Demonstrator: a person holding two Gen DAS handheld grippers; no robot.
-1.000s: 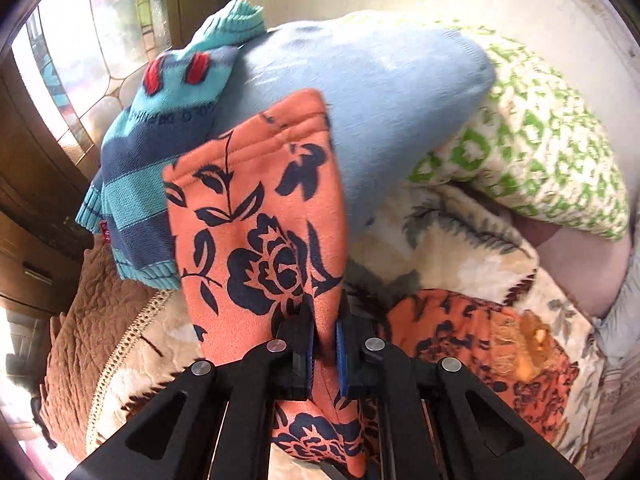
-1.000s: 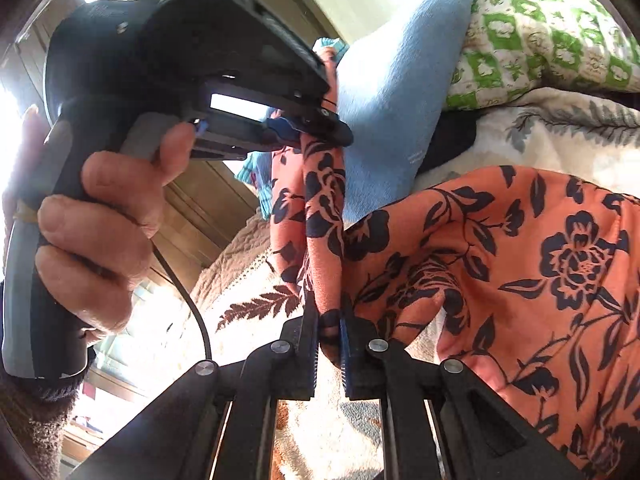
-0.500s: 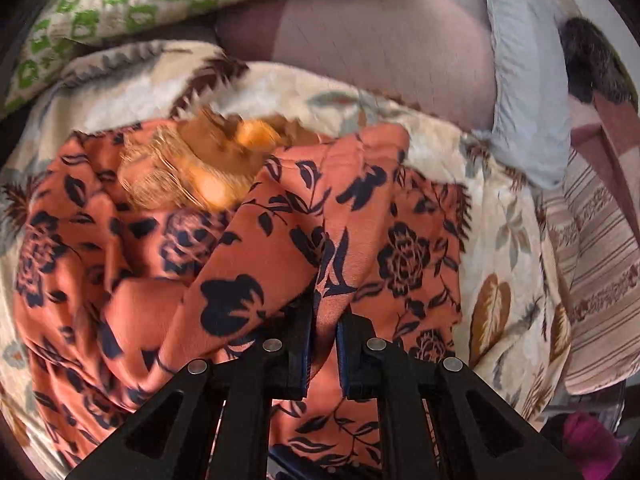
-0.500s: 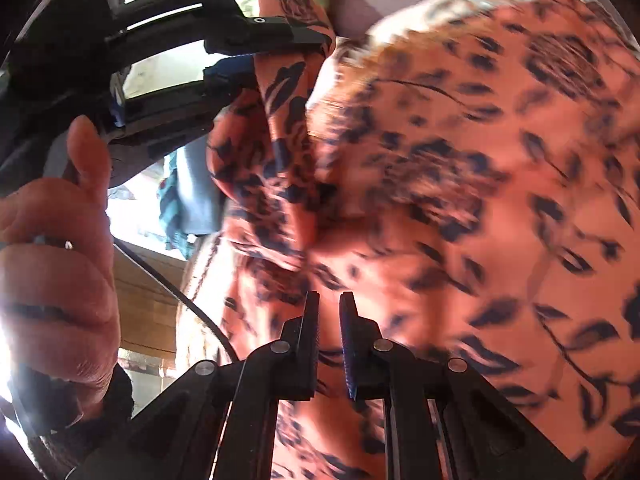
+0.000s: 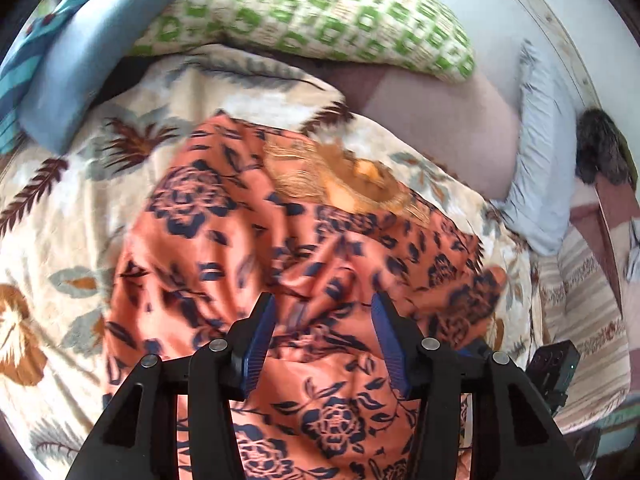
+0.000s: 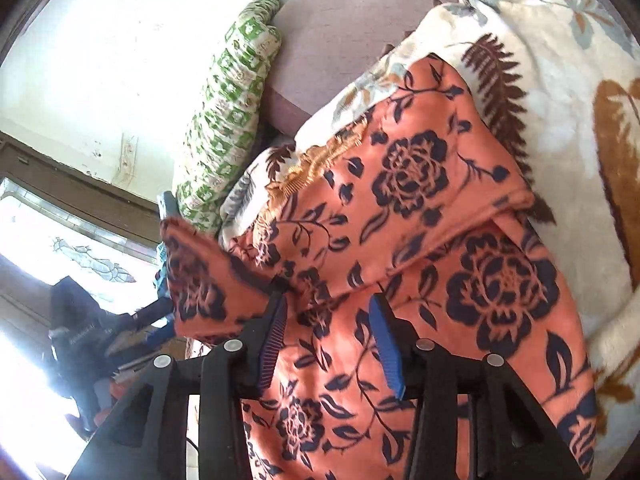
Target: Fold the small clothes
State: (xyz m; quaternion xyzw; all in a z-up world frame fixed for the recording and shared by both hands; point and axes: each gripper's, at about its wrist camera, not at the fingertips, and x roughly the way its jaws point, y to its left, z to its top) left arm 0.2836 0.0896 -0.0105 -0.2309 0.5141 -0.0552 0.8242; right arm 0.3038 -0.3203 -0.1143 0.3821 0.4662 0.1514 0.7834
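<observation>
Where a second ago both pairs of fingers were pinched shut on the orange flowered garment [image 5: 280, 248] and holding it up in the air, they are now letting go. On the left, the left gripper [image 5: 323, 320] has its fingers opening, the cloth lying under the gap but no longer pressed between the pads. The garment has come down onto the leaf-patterned blanket [image 5: 60, 240] on the bed, doubled over itself, with the green-checked pillow [image 5: 320, 12] well behind it. On the right, the right gripper [image 6: 328, 322] is opening too, nothing clamped, a loose flap still sticking up to its left. I take it one fold has just been laid; the flap probably wants smoothing next.
</observation>
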